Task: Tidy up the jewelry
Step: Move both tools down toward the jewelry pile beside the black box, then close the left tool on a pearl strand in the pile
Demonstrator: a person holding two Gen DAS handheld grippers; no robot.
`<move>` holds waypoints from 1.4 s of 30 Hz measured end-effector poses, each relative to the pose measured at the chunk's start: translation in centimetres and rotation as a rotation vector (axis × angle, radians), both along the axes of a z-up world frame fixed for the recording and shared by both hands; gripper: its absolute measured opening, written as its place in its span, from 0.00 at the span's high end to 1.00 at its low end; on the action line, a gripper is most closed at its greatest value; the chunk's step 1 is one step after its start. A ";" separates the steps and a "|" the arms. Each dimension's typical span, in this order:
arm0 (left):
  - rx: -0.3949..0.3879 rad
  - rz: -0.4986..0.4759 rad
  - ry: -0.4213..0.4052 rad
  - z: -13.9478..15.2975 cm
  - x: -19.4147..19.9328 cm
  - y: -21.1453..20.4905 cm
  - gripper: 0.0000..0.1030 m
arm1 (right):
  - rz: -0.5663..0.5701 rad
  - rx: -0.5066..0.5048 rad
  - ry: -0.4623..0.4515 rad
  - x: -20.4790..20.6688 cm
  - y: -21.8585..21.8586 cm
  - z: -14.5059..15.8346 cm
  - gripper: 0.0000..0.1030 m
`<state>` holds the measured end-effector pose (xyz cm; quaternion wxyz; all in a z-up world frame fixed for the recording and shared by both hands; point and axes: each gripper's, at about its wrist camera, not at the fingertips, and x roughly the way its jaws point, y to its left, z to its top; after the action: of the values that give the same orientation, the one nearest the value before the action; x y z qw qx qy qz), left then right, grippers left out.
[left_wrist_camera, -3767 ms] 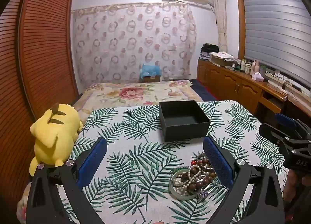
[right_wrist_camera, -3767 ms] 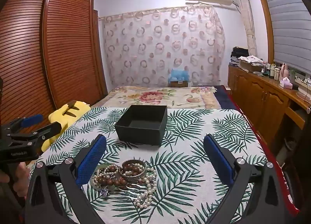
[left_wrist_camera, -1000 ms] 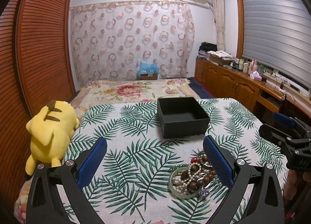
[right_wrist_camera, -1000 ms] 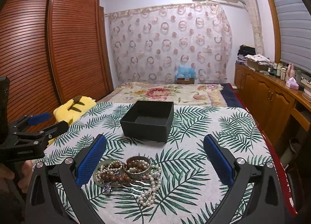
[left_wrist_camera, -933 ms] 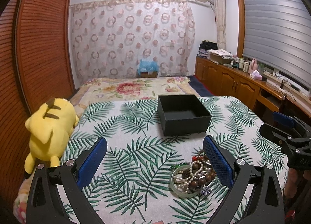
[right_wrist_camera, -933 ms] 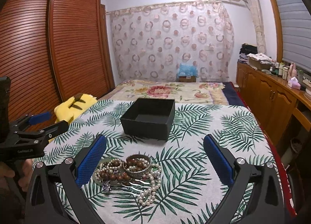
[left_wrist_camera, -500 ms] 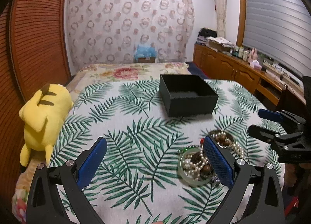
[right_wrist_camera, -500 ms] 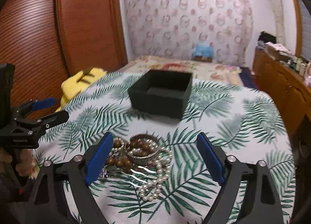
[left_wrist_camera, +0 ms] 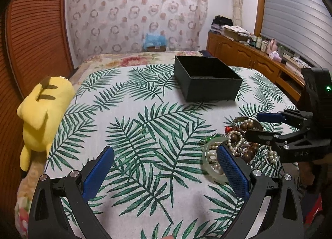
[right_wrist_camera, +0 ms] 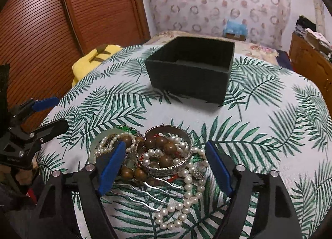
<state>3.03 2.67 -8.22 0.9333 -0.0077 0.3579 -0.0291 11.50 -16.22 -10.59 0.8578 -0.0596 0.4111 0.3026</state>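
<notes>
A pile of jewelry (right_wrist_camera: 157, 156) lies on the palm-leaf tablecloth: a silver bangle (right_wrist_camera: 168, 168), brown wooden beads, a pearl string (right_wrist_camera: 186, 195), a pale green bangle (right_wrist_camera: 93, 149) and silver hair pins. My right gripper (right_wrist_camera: 166, 166) is open and straddles the pile, fingers low around the silver bangle. It also shows in the left wrist view (left_wrist_camera: 257, 124). An empty black box (right_wrist_camera: 191, 73) stands behind the pile. My left gripper (left_wrist_camera: 166, 168) is open and empty, left of the pile (left_wrist_camera: 238, 145). The box is far ahead of it (left_wrist_camera: 207, 79).
A yellow plush toy (left_wrist_camera: 41, 110) lies at the table's left edge. A bed with a floral cover (left_wrist_camera: 134, 60) is behind the table. Wooden cabinets (left_wrist_camera: 249, 58) line the right wall. A slatted wooden wardrobe (right_wrist_camera: 62, 21) stands at left.
Both grippers have dropped and tilted toward the table. The right gripper has moved forward over the jewelry pile, its fingers now on either side of the silver bangle.
</notes>
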 end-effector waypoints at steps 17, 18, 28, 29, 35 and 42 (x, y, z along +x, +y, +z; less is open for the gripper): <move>-0.050 -0.091 0.041 -1.2 1.0 -1.5 0.07 | -0.022 0.024 -0.061 -0.8 -2.2 1.9 0.41; -0.058 -0.101 0.042 -1.2 1.0 -1.7 0.07 | -0.026 0.022 -0.067 -1.0 -2.4 2.1 0.41; -0.061 -0.211 0.070 -1.7 1.5 -3.9 0.57 | -0.050 0.035 -0.080 -1.8 -3.8 2.5 0.40; -0.059 -0.223 0.071 -1.7 1.5 -4.1 0.61 | -0.051 0.038 -0.080 -1.9 -3.9 2.5 0.40; -0.060 -0.294 0.083 -1.7 1.8 -4.9 0.72 | -0.062 0.040 -0.074 -1.9 -4.3 2.3 0.40; -0.099 -0.314 0.122 -2.5 2.7 -4.9 0.82 | -0.064 0.040 -0.073 -1.9 -4.4 2.2 0.40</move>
<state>5.75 -2.24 -10.77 0.8922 0.0007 0.4089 -0.1917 9.61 -20.61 -8.37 0.8825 -0.0401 0.3751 0.2808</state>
